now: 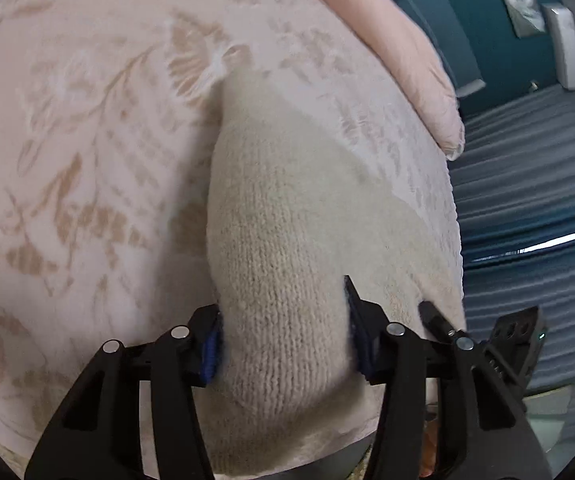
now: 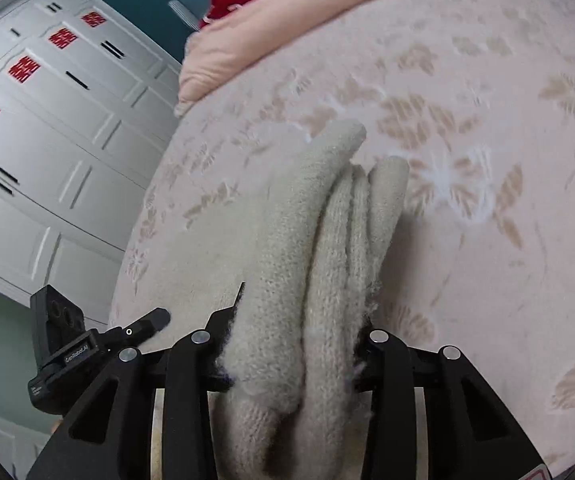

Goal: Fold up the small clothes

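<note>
- My left gripper [image 1: 283,336] clamps the cream knit garment [image 1: 275,240]; jaws narrow, pads pressed into the wool.
- My right gripper [image 2: 299,344] pinches a bunched edge of the same knit, several layers stacked between the jaws.
- Step, I judge: mid-fold, carrying an edge over the floral bedspread [image 1: 87,140].
- Next: lay it flat, release evenly.
- Garment: thick, fuzzy, draped on the bed, rumpled at right.
</note>
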Tool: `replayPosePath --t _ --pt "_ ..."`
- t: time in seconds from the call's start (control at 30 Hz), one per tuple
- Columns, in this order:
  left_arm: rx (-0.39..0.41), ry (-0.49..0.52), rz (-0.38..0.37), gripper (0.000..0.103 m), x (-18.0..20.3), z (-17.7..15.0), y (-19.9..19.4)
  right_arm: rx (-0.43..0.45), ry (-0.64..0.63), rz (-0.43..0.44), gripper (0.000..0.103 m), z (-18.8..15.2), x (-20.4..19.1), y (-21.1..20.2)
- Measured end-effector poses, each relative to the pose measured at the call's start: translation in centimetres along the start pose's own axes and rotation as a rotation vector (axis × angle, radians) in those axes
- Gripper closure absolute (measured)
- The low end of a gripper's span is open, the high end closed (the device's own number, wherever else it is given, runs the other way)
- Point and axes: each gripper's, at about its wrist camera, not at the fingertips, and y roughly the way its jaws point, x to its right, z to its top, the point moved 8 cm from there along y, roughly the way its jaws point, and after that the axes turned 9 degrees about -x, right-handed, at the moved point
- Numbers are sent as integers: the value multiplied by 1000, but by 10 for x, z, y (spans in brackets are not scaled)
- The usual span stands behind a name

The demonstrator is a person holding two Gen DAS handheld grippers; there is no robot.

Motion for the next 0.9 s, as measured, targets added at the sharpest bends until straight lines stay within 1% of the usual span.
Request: replayPosePath --t 0.03,0.07,0.1,0.13,0.17,0.2,0.23,0.27,0.3,0.33,0.37,0.4,0.43,0.47,0.5,0.53,0.57,0.6,0.63,0.67,0.7,0.73,0.77,0.8,0.83,0.87,0.9 --pt "23 40 0 54 12 0 -7 26 -22 -15 65 3 -1 -7" --pt "36 58 -4 54 19 0 -10 29 -31 -44 62 4 5 -5" --pt "39 66 13 51 20 1 -7 8 -30 -84 59 2 18 4" --pt "36 75 55 48 15 0 1 -39 -22 -143 53 -4 37 21" --pt "24 86 126 44 6 -1 14 -103 3 -219 52 -13 62 38" --pt "0 88 223 44 -8 -3 28 -163 42 -275 50 -23 83 46" --pt "-23 91 267 42 -17 -8 37 -131 78 -195 49 -26 88 38" --pt "-3 85 215 40 -17 -10 30 -73 101 -172 49 -25 87 19" --pt "19 74 206 40 -15 -13 21 -21 81 -208 49 -23 83 0" --pt "34 85 233 41 -13 -16 9 25 37 -245 54 -20 73 -18" --pt "55 107 266 42 -9 -18 -4 59 -14 -251 64 -19 61 -33" --pt "92 135 292 42 -2 -22 -18 75 -56 -238 69 -19 48 -43" --pt "117 166 310 41 6 -26 -28 75 -91 -233 74 -20 39 -47" --pt "129 198 324 38 15 -30 -33 61 -126 -248 75 -23 33 -45" --pt "136 232 345 33 24 -36 -34 37 -156 -270 75 -27 31 -38" --pt "140 267 383 30 30 -41 -31 4 -178 -302 78 -32 36 -24" --pt "133 309 426 27 33 -47 -23 -58 -184 -353 78 -42 49 -2" --pt "105 345 474 27 33 -50 -9 -135 -166 -387 79 -54 63 18" --pt "59 365 542 27 27 -55 8 -150 -128 -369 78 -62 72 25" --pt "9 373 592 28 20 -60 22 -106 -99 -341 79 -63 69 14" --pt "-28 365 610 31 14 -67 31 -78 -97 -317 79 -62 60 1" --pt "-37 349 601 32 11 -72 32 -45 -112 -309 79 -62 51 -12" --pt "-23 336 583 31 11 -76 28 -13 -130 -306 79 -61 43 -22" --pt "-18 326 578 31 10 -80 27 -3 -143 -306 78 -63 39 -27" --pt "-25 323 583 31 8 -83 27 -23 -162 -314 75 -67 39 -22" --pt "-29 318 590 31 6 -85 28 -59 -174 -351 75 -73 47 -11" --pt "-31 314 594 31 5 -86 30 -114 -177 -393 75 -80 60 6"
